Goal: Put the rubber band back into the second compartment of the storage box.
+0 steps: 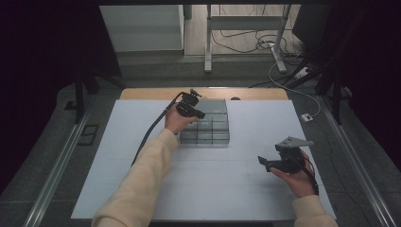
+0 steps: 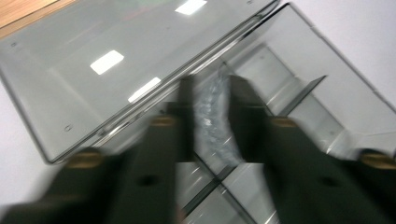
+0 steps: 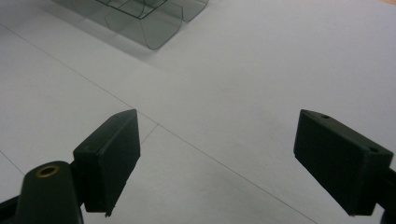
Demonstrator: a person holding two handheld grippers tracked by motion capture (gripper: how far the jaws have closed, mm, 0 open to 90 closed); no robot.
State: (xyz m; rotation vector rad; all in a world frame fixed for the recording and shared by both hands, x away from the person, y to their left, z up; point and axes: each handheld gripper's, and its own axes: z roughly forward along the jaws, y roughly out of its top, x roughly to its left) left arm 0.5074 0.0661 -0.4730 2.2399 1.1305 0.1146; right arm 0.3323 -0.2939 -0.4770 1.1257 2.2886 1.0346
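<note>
Left gripper point(image 2: 211, 116) over clear compartment box point(image 1: 210, 124) near table's far edge, jaws pinching small clear item point(image 2: 212, 123), seemingly crumpled film; placing step; next: release into compartment; right gripper point(image 3: 217, 163) spread wide, idle near right edge.

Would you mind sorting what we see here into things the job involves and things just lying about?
In the job:
- clear compartment box, lid open
- small clear item pinched by the left gripper over the box
- right gripper, open, above bare table

Lying about:
- white table mat
- cables on the floor
- white plug
</note>
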